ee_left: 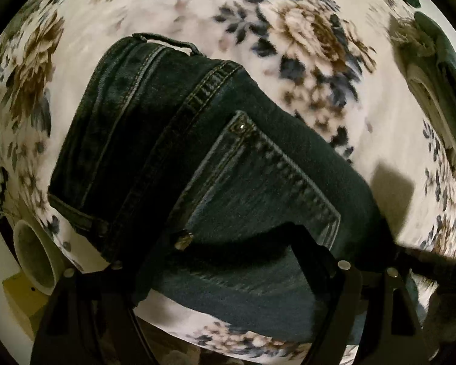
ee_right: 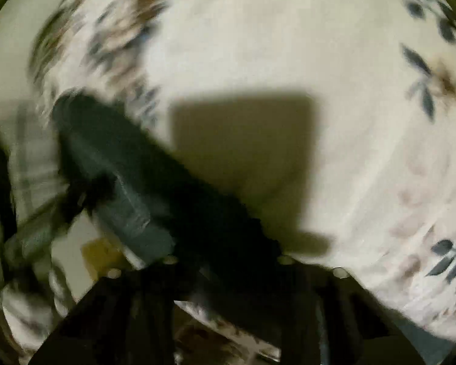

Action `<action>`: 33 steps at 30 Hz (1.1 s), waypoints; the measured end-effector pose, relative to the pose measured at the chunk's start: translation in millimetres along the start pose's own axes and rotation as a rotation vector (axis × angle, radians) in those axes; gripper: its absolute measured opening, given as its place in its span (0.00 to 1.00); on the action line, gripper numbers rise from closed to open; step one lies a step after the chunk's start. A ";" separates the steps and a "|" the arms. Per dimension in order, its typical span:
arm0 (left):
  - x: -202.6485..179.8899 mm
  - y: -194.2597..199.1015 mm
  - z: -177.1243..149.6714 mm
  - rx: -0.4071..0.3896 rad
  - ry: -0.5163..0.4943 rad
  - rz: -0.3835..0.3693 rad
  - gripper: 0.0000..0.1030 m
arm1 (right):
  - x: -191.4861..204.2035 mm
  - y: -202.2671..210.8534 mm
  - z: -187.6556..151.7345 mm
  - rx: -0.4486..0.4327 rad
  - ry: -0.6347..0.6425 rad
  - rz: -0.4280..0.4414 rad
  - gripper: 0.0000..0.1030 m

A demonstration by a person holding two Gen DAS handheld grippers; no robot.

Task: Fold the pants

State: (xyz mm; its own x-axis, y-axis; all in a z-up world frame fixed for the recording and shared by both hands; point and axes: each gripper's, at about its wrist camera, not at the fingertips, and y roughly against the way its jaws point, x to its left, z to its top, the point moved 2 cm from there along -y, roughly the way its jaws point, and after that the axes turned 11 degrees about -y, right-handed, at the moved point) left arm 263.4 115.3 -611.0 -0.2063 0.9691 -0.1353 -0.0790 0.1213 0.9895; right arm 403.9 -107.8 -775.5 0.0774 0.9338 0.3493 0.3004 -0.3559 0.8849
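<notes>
jeans (ee_left: pixel 197 167) lie on a floral bedspread (ee_left: pixel 182 9), dark blue denim, folded into a thick stack. in the left wrist view the waistband (ee_left: pixel 209 88) runs diagonally across the top with a belt loop (ee_left: pixel 167 41) sticking up at the far edge. back pocket (ee_left: pixel 258 188) faces up, rivet (ee_left: pixel 242 126) at its upper corner, another rivet (ee_left: pixel 184 240) lower down near the fingers. the denim runs on under the gripper toward the bottom of the frame.

left gripper (ee_left: pixel 228 273) points straight down over the pocket area, jaws spread wide, nothing pinched between them; both fingers (ee_left: pixel 85 310) frame the denim from either side, tips just above or on the cloth, cannot tell which. released.

right gripper (ee_right: pixel 228 273): view is heavily motion-blurred. a dark fold of the jeans (ee_right: pixel 130 164) runs diagonally from upper left down into the gap between the fingers (ee_right: pixel 334 310). jaws stand fairly narrow with denim between them, but the blur and shadow hide whether the pads actually press on it, so cannot tell if it grips. a blocky shadow (ee_right: pixel 243 140) falls on the bedspread (ee_right: pixel 349 121) beyond the gripper.

surroundings: white cylinder (ee_left: pixel 36 255) with an open end at the lower left of the left view, off the bed edge. green-grey cloth (ee_left: pixel 440 70) at the far right edge. plaid fabric (ee_right: pixel 30 152) at the left of the right view, blurred.
</notes>
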 end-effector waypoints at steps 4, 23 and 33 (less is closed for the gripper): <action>4.3 8.5 -4.5 0.007 0.008 -0.012 0.78 | -7.9 12.4 -1.6 -0.029 -0.032 -0.007 0.29; 147.6 -4.3 -40.0 -0.085 0.546 -0.178 0.55 | -120.6 0.0 -192.1 -0.143 -0.888 0.294 0.57; 144.5 13.8 -39.2 -0.161 0.460 -0.150 0.21 | -164.8 -18.1 -211.1 -0.230 -1.070 0.250 0.07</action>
State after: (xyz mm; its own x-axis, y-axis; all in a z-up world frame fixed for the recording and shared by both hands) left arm 194.2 248.5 -618.9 -0.5861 0.7446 -0.3195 -0.2826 0.1817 0.9419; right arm 185.0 -262.9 -784.1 0.9211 0.3460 0.1787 -0.0124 -0.4325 0.9015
